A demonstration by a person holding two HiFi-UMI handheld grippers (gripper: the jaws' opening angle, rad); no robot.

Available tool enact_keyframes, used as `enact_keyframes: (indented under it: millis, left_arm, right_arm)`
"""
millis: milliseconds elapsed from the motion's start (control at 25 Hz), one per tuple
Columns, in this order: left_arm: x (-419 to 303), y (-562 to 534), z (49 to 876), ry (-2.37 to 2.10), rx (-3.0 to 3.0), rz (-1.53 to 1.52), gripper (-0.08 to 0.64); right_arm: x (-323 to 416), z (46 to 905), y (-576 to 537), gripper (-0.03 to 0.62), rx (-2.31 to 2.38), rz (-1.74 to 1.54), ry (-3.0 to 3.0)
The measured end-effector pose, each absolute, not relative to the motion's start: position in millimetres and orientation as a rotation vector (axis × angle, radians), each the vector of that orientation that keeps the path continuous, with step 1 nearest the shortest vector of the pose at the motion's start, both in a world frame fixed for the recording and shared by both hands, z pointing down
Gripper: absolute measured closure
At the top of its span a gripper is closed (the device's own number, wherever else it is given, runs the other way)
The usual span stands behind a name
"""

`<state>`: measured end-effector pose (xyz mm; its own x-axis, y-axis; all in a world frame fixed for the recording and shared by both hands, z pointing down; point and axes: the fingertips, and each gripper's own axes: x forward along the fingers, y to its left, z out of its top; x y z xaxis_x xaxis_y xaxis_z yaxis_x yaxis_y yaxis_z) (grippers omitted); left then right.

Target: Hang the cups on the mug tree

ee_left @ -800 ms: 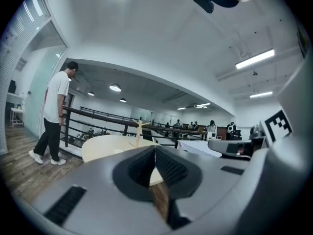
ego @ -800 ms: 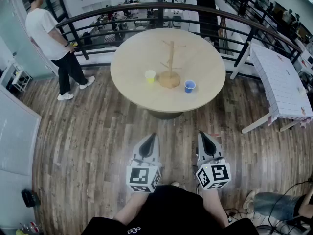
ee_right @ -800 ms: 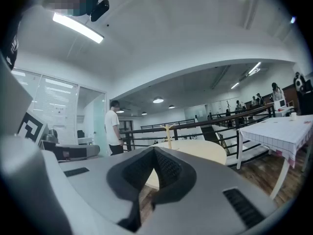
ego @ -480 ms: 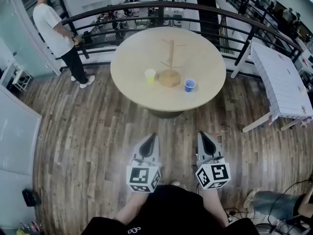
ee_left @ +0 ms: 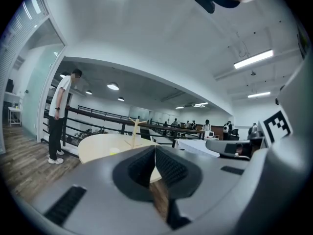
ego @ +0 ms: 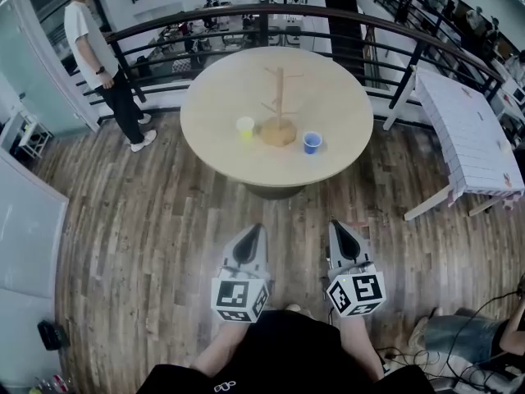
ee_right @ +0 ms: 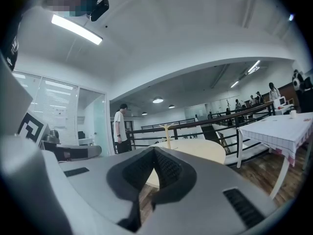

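Observation:
A wooden mug tree point(ego: 279, 109) stands upright in the middle of a round pale table point(ego: 221, 150), also seen from the left gripper view as the mug tree point(ee_left: 133, 133) and from the right gripper view as the mug tree point(ee_right: 167, 135). A yellow cup point(ego: 245, 127) sits just left of its base and a blue cup point(ego: 312, 142) just right. My left gripper point(ego: 253, 233) and right gripper point(ego: 337, 228) hover side by side over the wooden floor, well short of the table. Both are shut with nothing between the jaws.
A dark curved railing point(ego: 246, 15) runs behind the table. A person in a white shirt point(ego: 90, 39) stands at the far left by the railing. A white table with a checked cloth point(ego: 472, 130) stands at the right. Cables and a seated person's legs point(ego: 459, 339) lie at the lower right.
The person in the white shirt has walked further away along the railing at the left. The view has shifted slightly. Both grippers have stayed where they were.

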<state>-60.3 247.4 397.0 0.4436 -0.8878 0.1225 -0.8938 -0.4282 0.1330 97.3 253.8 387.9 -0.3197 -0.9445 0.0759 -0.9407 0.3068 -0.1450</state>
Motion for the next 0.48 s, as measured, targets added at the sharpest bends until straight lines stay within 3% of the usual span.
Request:
enact_keyframes:
  millis: [480]
  left_arm:
    - [-26.2, 270.8, 403.5, -1.594, 2.483, 0.012, 0.548]
  right_arm:
    - [131.0, 398.0, 278.1, 0.592, -1.8, -0.256, 2.555]
